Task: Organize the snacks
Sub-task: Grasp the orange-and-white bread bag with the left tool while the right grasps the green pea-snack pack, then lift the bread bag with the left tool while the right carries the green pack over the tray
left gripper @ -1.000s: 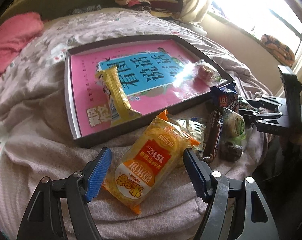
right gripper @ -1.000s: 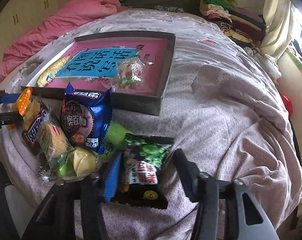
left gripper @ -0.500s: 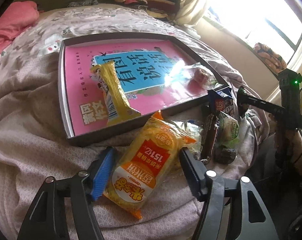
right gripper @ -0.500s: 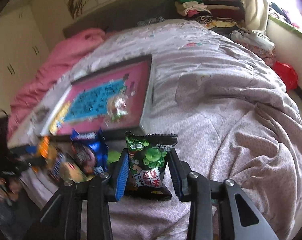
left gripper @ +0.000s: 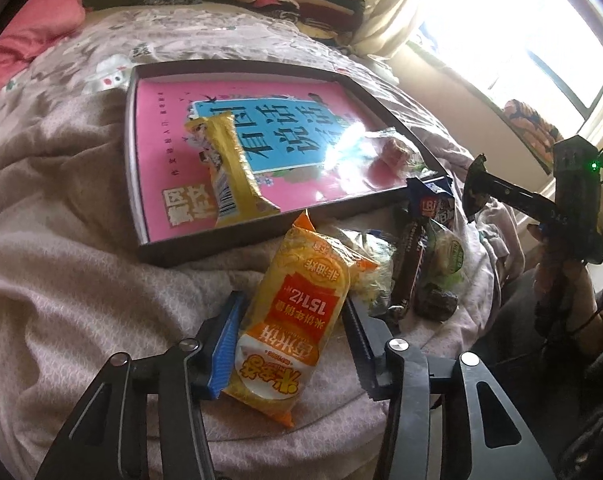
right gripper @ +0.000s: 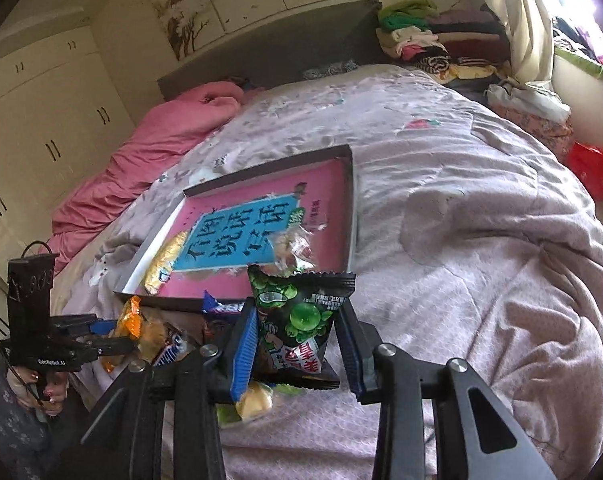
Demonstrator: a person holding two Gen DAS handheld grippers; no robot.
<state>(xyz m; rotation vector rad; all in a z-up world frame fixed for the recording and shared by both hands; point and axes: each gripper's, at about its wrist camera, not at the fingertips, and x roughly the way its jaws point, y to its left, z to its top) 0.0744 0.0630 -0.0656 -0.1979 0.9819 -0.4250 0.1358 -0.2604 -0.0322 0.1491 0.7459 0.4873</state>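
Observation:
A shallow dark box (left gripper: 261, 232) with a pink and blue book inside lies on the bed; it also shows in the right wrist view (right gripper: 351, 184). In it lie a gold bar snack (left gripper: 231, 168) and a clear-wrapped sweet (left gripper: 395, 152). My left gripper (left gripper: 291, 344) is shut on an orange-yellow rice cracker pack (left gripper: 297, 312), still on the blanket. My right gripper (right gripper: 299, 344) is shut on a black and green pea snack pack (right gripper: 301, 316) and holds it up above the bed. A pile of snacks (left gripper: 425, 256) lies in front of the box.
A pink duvet (right gripper: 149, 152) lies at the bed's far left. Folded clothes (right gripper: 429, 40) are stacked by the headboard. A red bag (right gripper: 591, 168) is at the right of the bed. A bright window (left gripper: 521, 32) is at the right.
My right gripper closed on the pea snack pack and lifted it off the bed. My left gripper closed its jaws onto the rice cracker pack.

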